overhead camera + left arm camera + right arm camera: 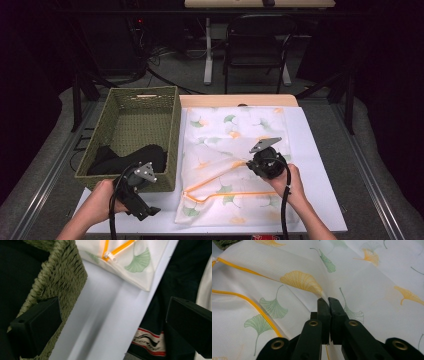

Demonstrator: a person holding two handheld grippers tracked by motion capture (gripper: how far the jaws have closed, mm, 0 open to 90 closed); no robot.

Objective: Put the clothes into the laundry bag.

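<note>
We see a thin, sheer mesh laundry bag (232, 165), white with printed green and orange ginkgo leaves and an orange zipper (220, 195), lying flat on the white bench (320, 165). Its rectangle runs lengthwise away from us, the zipper at the near end. The right gripper (252, 164) has its jaws pinched tight on a raised fold of the bag's top layer. The left gripper (150, 212) hangs near the bench's front edge, jaws wide apart, holding nothing. Just left stands a woven green basket (170, 125) with dark cloth (127, 157) inside.
</note>
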